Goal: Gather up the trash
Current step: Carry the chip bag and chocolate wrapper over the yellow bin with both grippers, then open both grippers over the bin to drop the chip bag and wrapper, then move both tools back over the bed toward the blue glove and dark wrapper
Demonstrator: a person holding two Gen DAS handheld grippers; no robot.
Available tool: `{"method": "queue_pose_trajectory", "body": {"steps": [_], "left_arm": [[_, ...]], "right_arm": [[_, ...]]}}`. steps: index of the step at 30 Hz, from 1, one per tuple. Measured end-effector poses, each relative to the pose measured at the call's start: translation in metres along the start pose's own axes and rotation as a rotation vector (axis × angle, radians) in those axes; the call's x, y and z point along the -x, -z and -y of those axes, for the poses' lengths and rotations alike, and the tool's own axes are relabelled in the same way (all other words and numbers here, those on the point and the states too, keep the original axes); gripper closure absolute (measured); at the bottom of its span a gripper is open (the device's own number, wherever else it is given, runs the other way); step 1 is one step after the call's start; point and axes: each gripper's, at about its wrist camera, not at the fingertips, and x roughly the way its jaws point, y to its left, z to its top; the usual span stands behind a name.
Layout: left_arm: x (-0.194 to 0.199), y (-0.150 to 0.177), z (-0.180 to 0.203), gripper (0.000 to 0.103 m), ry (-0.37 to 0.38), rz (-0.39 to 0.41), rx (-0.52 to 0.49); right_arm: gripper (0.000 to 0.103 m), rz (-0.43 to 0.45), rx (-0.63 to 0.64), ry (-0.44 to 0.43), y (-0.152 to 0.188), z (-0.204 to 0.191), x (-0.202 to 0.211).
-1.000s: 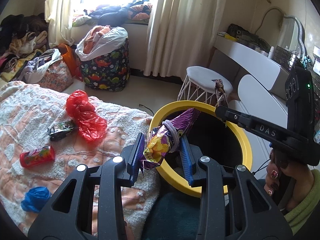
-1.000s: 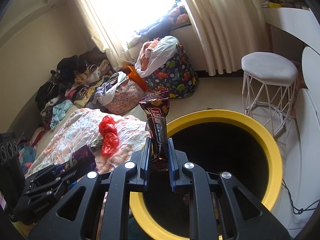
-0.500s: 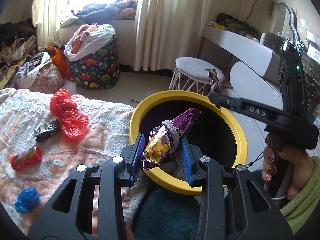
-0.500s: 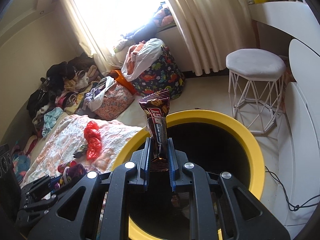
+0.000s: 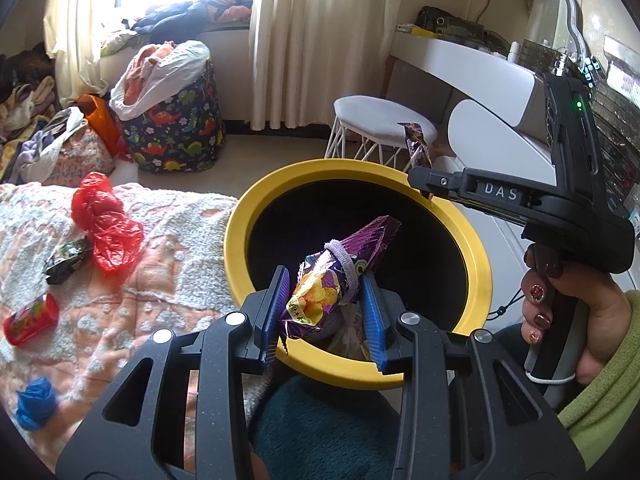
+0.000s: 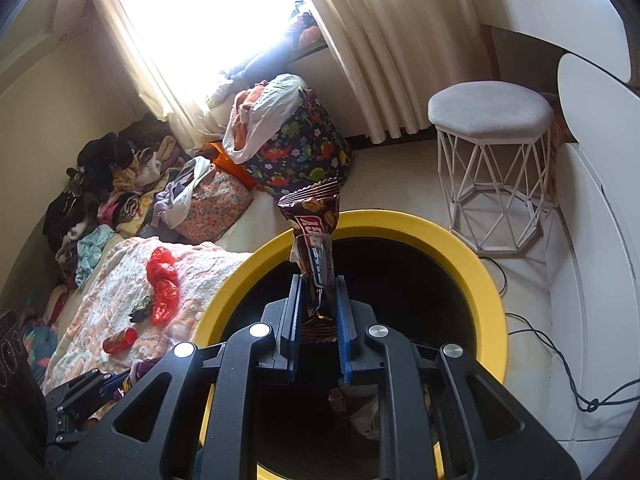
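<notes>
A cluttered bedroom; beside the peach quilted bed (image 5: pixel 132 280) stands my round black bin with a yellow rim (image 5: pixel 256 204). My left gripper (image 5: pixel 326 312) grasps a purple crinkled snack bag (image 5: pixel 340 272); my right gripper (image 6: pixel 318 312) pinches a brown foil candy wrapper (image 6: pixel 314 240). Both tilt downward above the opening. Wrappers may catch on the rim or cling to the pads.

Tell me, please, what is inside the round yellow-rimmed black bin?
At the bottom of the round yellow-rimmed black bin lie a few crumpled wrappers; both gripper frames and the dark interior hide the rest.
</notes>
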Motion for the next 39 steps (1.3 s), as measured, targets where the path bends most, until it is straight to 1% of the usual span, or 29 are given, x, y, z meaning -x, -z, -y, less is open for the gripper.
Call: {"method": "queue_pose_trajectory", "body": {"steps": [6, 10, 14, 16, 18, 19, 20, 21, 22, 23, 24, 25, 26, 28, 32, 39], "left_arm": [[-0.012, 0.0, 0.005, 0.075, 0.012, -0.019, -0.017], [-0.023, -0.001, 0.006, 0.075, 0.02, -0.037, -0.018], [-0.031, -0.001, 0.009, 0.074, 0.018, -0.04, -0.032], [-0.033, 0.0, 0.01, 0.073, 0.021, -0.042, -0.027], [-0.033, 0.0, 0.008, 0.068, 0.03, -0.038, -0.016], [-0.033, 0.0, 0.007, 0.062, 0.031, -0.034, -0.013], [-0.031, 0.0, 0.005, 0.052, 0.027, -0.027, -0.009], [-0.03, 0.0, 0.004, 0.048, 0.023, -0.02, -0.004], [-0.028, 0.0, 0.002, 0.04, 0.018, -0.013, 0.004], [-0.025, -0.001, -0.002, 0.03, 0.012, -0.003, 0.021], [-0.024, -0.001, -0.005, 0.024, 0.007, 0.004, 0.032], [-0.021, -0.001, -0.008, 0.013, 0.0, 0.013, 0.042], [-0.018, -0.001, -0.011, 0.011, -0.009, 0.027, 0.053], [-0.013, -0.002, -0.016, 0.011, -0.023, 0.04, 0.058], [-0.002, -0.001, -0.024, 0.011, -0.062, 0.069, 0.073], [0.021, -0.001, -0.039, 0.011, -0.102, 0.117, 0.11]], "right_arm": [[0.088, -0.011, -0.024, 0.014, 0.001, 0.01, -0.004], [0.086, -0.017, -0.035, 0.019, 0.002, 0.015, -0.007], [0.086, -0.023, -0.038, 0.021, 0.002, 0.018, -0.01], [0.083, -0.026, -0.039, 0.019, 0.002, 0.018, -0.01], [0.073, -0.025, -0.047, 0.017, 0.003, 0.018, -0.01], [0.066, -0.023, -0.054, 0.009, 0.003, 0.019, -0.01], [0.059, -0.016, -0.064, 0.0, 0.003, 0.02, -0.009], [0.056, -0.012, -0.07, -0.003, 0.002, 0.021, -0.009], [0.054, -0.008, -0.07, -0.001, 0.002, 0.021, -0.008], [0.054, -0.007, -0.065, 0.002, 0.002, 0.02, -0.007], [0.054, -0.005, -0.06, 0.004, 0.002, 0.018, -0.007], [0.053, -0.003, -0.057, 0.004, 0.002, 0.017, -0.007], [0.051, -0.003, -0.051, 0.006, 0.002, 0.015, -0.007], [0.05, 0.001, -0.03, 0.013, 0.002, 0.009, -0.006], [0.041, 0.024, 0.017, 0.013, 0.002, -0.006, -0.002], [0.037, 0.059, 0.086, -0.002, 0.002, -0.03, 0.004]]}}
